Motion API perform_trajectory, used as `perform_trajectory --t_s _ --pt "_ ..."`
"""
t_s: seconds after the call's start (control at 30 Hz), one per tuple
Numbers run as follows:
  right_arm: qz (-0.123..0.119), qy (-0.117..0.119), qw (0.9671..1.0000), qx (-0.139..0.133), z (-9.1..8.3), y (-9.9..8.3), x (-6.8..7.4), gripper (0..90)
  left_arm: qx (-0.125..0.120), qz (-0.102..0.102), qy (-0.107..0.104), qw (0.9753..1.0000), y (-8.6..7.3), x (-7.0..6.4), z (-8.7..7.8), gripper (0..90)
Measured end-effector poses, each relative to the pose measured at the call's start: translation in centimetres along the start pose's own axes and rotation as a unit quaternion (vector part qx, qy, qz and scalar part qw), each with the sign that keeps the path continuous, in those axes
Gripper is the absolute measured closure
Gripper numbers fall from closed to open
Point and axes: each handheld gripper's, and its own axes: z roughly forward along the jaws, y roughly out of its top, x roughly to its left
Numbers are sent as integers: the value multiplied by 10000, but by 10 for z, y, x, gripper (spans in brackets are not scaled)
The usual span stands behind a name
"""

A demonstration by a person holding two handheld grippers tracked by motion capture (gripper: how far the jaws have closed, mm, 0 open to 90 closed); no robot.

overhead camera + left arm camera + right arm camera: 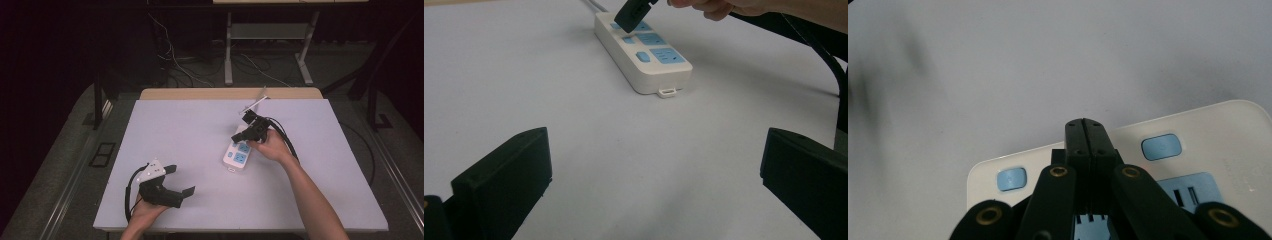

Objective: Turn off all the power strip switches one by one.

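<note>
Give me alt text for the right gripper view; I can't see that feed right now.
The right tongs, jaws pressed together with nothing between them, point down over a white power strip lying on the pale table. Their tips sit between two small blue buttons, with blue sockets visible beside and beneath the black linkage.

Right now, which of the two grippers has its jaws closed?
The right gripper, held over the white power strip with blue sockets, has its jaws pressed together. The left gripper, near the table's front edge, is spread wide.
</note>
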Motion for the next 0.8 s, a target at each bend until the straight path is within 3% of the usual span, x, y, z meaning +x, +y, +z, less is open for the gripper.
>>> perform_trajectory --t_s 0.3,0.67,0.8 --pt "-1 68 9999 112 7 -2 0 900 -11 -7 3 10000 0 0 0 0" --pt "-221 -110 9995 182 8 -1 8 900 1 6 -5 10000 0 0 0 0" --pt "-176 -43 9997 146 8 -2 6 900 9 8 -6 10000 0 -1 0 0"
